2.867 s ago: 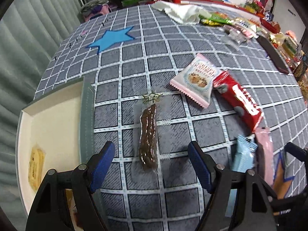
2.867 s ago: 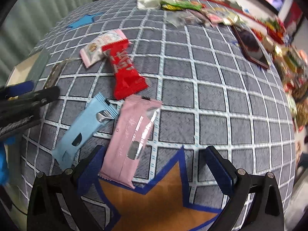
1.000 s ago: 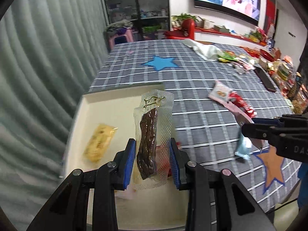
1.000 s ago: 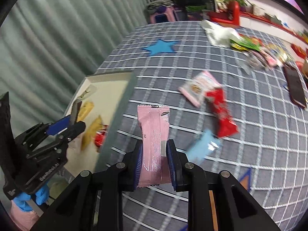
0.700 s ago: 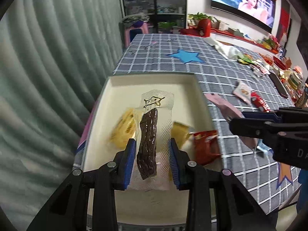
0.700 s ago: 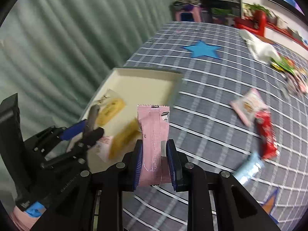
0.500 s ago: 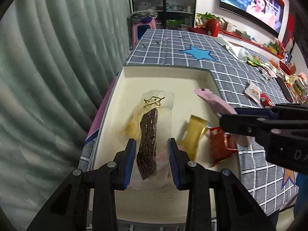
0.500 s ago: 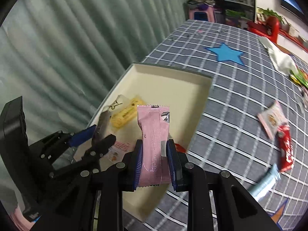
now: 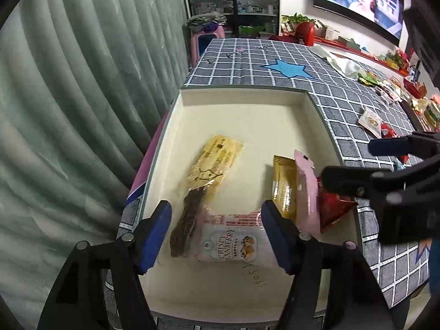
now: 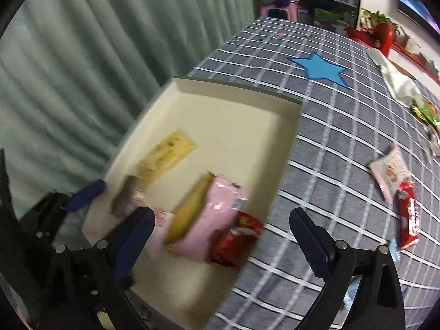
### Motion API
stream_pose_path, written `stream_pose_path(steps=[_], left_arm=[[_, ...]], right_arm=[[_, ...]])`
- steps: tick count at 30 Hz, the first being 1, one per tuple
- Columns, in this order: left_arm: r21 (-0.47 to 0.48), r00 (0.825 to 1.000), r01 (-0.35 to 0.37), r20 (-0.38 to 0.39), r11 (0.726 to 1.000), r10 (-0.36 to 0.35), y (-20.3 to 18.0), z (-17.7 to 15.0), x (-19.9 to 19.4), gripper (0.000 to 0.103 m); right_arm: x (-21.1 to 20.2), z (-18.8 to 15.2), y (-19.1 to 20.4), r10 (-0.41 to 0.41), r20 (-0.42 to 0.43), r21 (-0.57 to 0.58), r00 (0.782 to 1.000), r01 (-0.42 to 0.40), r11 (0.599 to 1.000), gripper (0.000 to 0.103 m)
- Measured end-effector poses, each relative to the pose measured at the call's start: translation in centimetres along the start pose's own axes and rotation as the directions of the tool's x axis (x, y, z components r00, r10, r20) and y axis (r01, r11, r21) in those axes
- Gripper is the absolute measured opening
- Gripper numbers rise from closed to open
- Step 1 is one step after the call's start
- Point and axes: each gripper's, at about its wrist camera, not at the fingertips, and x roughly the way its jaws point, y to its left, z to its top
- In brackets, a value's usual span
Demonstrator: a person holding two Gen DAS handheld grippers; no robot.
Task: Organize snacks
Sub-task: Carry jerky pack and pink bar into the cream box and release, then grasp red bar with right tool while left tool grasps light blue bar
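A cream tray [image 9: 247,115] [image 10: 233,115] sits at the table's near left corner. My left gripper [image 9: 217,231] is open above it; the clear pack with the brown jerky stick [image 9: 188,220] lies in the tray below it, partly on a yellow wafer pack [image 9: 211,162]. My right gripper [image 10: 220,236] is open; the pink packet [image 10: 211,217] [image 9: 305,189] lies in the tray over a gold bar [image 10: 189,211] [image 9: 283,189] and a red pack [image 10: 236,236]. A white cranberry-cookie pack [image 9: 233,242] lies at the tray's front.
On the checked cloth to the right lie a pink-white cookie pack [image 10: 390,173], a red bar [image 10: 409,220] and a light blue pack [image 10: 393,247]. A blue star [image 9: 286,68] is beyond the tray. More snacks crowd the far right edge [image 9: 385,82]. A curtain hangs at left.
Both grippers opened: the jerky pack dropped from the left and the pink packet from the right, both into the tray.
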Motion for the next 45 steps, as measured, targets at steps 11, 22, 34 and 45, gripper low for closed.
stream_pose_path(steps=[11, 22, 34, 45], left_arm=[[0.08, 0.998, 0.061, 0.002, 0.995, -0.061, -3.6, 0.6, -0.7, 0.075], [0.215, 0.993, 0.116, 0.002, 0.97, -0.119, -9.5, 2.0, -2.0, 0.075], [0.373, 0.977, 0.212, -0.067, 0.903, -0.202, -19.0, 1.5, -1.9, 0.079], [0.455, 0.976, 0.217, -0.113, 0.864, -0.186, -27.0, 1.2, 1.3, 0.079]], right_arm=[[-1.8, -1.2, -12.4, -0.244, 0.012, 0.197, 0.97, 0.237, 0.951, 0.099], [-0.7, -2.9, -20.9, -0.276, -0.061, 0.297, 0.959, 0.282, 0.912, 0.099], [-1.6, -5.0, -21.9, -0.284, -0.023, 0.243, 0.959, 0.281, 0.928, 0.035], [-6.6, -14.6, -24.6, -0.3, -0.033, 0.266, 0.953, 0.298, 0.917, 0.036]])
